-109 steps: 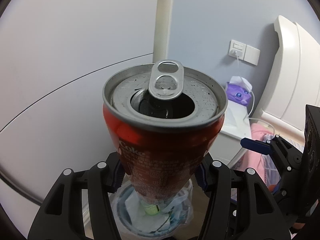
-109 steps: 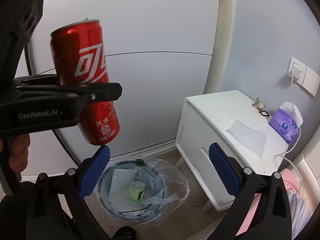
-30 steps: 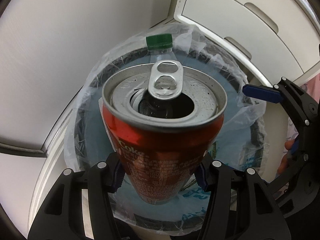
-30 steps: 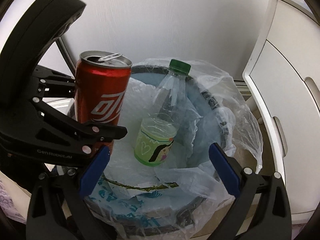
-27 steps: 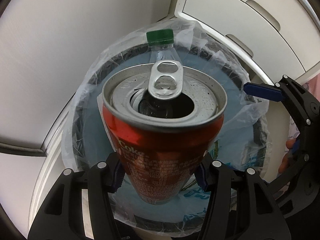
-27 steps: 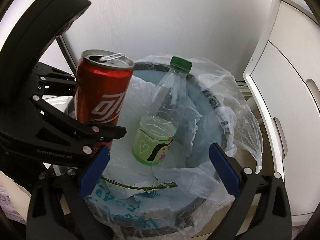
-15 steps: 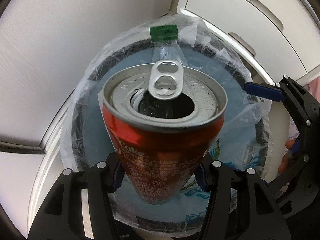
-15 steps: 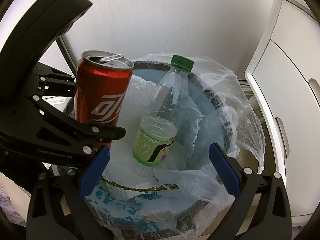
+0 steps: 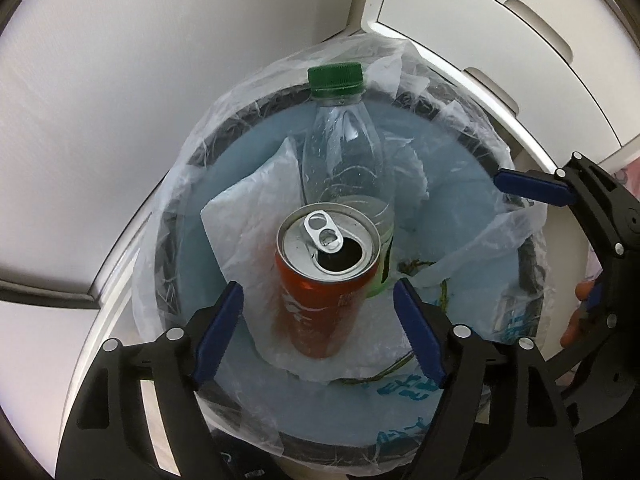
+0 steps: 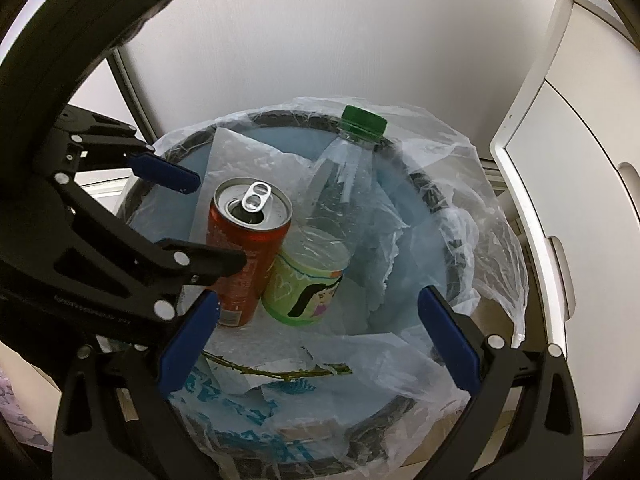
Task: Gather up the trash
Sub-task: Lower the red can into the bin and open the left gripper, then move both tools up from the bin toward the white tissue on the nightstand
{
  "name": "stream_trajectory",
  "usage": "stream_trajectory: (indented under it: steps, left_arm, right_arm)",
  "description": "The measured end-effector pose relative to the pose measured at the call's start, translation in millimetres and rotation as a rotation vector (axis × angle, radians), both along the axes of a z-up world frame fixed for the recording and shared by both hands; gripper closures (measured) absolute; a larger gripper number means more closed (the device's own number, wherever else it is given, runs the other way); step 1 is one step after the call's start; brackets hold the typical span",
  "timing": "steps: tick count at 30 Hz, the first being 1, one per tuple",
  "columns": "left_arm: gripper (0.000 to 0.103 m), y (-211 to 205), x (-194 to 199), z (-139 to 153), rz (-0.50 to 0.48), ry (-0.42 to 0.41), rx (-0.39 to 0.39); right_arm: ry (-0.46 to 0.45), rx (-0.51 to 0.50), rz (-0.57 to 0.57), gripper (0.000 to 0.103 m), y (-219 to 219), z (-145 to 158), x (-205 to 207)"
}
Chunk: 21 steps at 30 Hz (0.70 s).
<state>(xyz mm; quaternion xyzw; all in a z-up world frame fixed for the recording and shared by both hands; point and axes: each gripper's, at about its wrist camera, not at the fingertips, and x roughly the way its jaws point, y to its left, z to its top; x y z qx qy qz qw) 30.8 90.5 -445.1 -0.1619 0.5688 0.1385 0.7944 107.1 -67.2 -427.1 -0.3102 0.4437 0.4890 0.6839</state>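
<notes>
Down inside the lined trash bin (image 9: 188,216), the red soda can (image 9: 320,280) stands upright on crumpled white paper (image 9: 256,220), its opened top and pull tab facing up. The left gripper (image 9: 320,332) hangs above it with its jaws opening; the can shows between the blue pads (image 9: 218,330), but neither pad touches it. Seen from the right wrist camera, the can (image 10: 248,248) stands toward the bin's left side, touching a green-labelled cup (image 10: 304,284) just beside it. A clear plastic bottle (image 10: 340,184) with a green cap (image 10: 362,122) leans against the far rim of the bin (image 10: 460,264), rising behind both the cup and the can. A thin green stem (image 10: 276,372) lies on the paper near the front edge of the bin. The right gripper (image 10: 320,340) is spread wide over the bin's near side, with nothing between its pads. The clear liner bag (image 10: 492,240) drapes loosely over the rim on the right. A white cabinet (image 10: 580,160) stands just beside the bin on that side, and a pale wall (image 10: 320,32) rises behind it.
</notes>
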Motion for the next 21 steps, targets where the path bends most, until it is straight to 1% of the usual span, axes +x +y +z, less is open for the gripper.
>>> stream_trajectory:
  steps: [4,5,6,9,10,12,15,18,21]
  left_arm:
    - [0.02,5.1,-0.3,-2.1,0.022,0.006,-0.029]
    - [0.016,6.0,-0.5,-2.2,0.024,0.006,-0.032]
    - [0.009,5.7,-0.4,-1.5,0.021,0.001,-0.039]
    - [0.006,8.5,0.1,1.2,0.01,-0.016,-0.026]
    - [0.006,8.4,0.4,2.0,0.007,-0.019,-0.032]
    - [0.006,7.5,0.4,3.8,0.011,-0.028,-0.043]
    - [0.006,5.5,0.6,5.8,0.004,-0.031,-0.034]
    - [0.006,5.9,0.7,8.4,0.017,-0.036,-0.028]
    - [0.006,11.3,0.2,12.7,0.03,-0.04,-0.005]
  right_arm:
    - [-0.004,0.0,-0.004,0.007,-1.7,0.0,2.2]
    - [-0.005,0.0,-0.005,0.007,-1.6,0.2,1.9]
    - [-0.005,0.001,-0.007,0.007,-1.8,0.6,1.6]
    - [-0.001,0.004,-0.007,0.007,-1.1,0.8,2.4]
    - [0.003,0.003,-0.006,0.007,-1.0,0.5,2.4]
    - [0.004,0.005,-0.004,0.007,-0.3,0.4,1.6]
    - [0.002,0.007,-0.01,0.007,1.5,1.2,0.4]
    - [0.008,0.007,-0.024,0.007,0.6,1.6,2.0]
    - [0.016,0.007,-0.028,0.007,-1.0,0.9,3.9]
